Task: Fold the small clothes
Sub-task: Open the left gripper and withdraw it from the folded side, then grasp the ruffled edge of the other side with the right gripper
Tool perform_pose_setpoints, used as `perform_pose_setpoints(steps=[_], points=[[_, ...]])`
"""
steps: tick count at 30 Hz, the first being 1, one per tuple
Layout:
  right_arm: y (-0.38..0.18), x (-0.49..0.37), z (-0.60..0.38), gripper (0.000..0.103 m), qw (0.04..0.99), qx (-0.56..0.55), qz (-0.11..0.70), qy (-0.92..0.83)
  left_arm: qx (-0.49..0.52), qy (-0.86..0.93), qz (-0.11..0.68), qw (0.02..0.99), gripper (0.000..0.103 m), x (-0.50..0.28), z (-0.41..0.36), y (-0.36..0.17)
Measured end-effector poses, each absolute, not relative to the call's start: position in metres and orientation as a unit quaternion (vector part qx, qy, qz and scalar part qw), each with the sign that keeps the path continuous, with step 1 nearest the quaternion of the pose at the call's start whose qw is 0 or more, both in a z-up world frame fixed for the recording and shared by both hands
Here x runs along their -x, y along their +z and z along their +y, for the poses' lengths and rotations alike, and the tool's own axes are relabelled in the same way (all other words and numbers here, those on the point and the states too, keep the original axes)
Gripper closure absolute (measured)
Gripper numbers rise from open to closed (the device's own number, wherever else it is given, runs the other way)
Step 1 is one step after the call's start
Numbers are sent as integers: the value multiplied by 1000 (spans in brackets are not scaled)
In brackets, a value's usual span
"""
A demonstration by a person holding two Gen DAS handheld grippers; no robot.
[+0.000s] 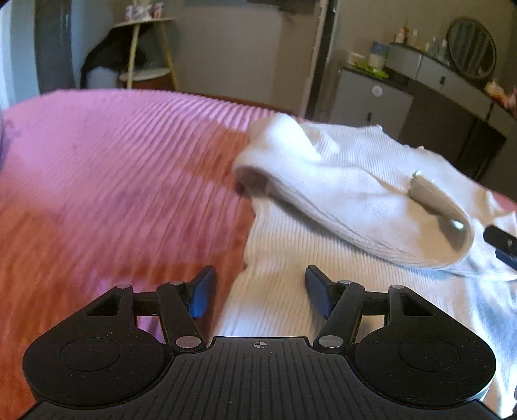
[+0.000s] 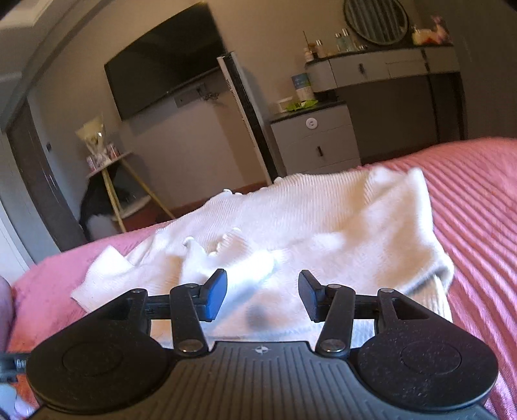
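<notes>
A white ribbed knit garment (image 1: 339,200) lies on the pink ribbed bedspread (image 1: 113,168), with one part folded over on top of the rest. My left gripper (image 1: 260,292) is open and empty, low over the garment's near left edge. In the right wrist view the same garment (image 2: 307,219) spreads ahead, rumpled in the middle. My right gripper (image 2: 262,297) is open and empty just above its near edge. A dark part of the right gripper shows at the right border of the left wrist view (image 1: 502,245).
The pink bedspread (image 2: 478,219) stretches wide to the left and right of the garment. Beyond the bed stand a grey dresser (image 2: 316,145), a vanity with a round mirror (image 2: 374,19), a wall television (image 2: 164,61) and a small round shelf stand (image 1: 145,51).
</notes>
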State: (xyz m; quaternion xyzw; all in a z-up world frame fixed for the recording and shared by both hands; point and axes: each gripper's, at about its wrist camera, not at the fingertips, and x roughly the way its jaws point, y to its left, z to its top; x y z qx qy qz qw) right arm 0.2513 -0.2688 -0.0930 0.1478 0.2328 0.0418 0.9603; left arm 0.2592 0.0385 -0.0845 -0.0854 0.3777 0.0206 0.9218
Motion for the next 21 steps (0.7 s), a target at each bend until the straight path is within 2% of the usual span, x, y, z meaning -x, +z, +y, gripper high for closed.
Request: perform_pose_setpoints(steps=[4, 9, 10, 11, 12, 13, 18, 21], points=[[-73, -268, -228, 53, 965, -83, 240, 59, 110, 22, 376, 920, 36, -254, 43, -86], [-79, -310, -193, 54, 951, -2, 308, 32, 109, 15, 384, 917, 36, -243, 36, -86], [-82, -316, -193, 60, 946, 6, 323, 20, 114, 15, 386, 915, 36, -239, 37, -86], [-84, -320, -194, 73, 943, 14, 332, 10, 119, 15, 388, 914, 36, -235, 38, -86], [-85, -321, -196, 80, 942, 21, 336, 5, 121, 16, 389, 913, 36, -233, 38, -86], [-84, -321, -200, 94, 941, 22, 337, 0, 121, 16, 389, 913, 36, -231, 37, -86], [-65, -283, -250, 96, 963, -90, 255, -13, 120, 17, 381, 917, 35, -228, 36, -89], [-84, -270, -278, 94, 954, -119, 273, -32, 125, 19, 377, 918, 35, -227, 37, -90]])
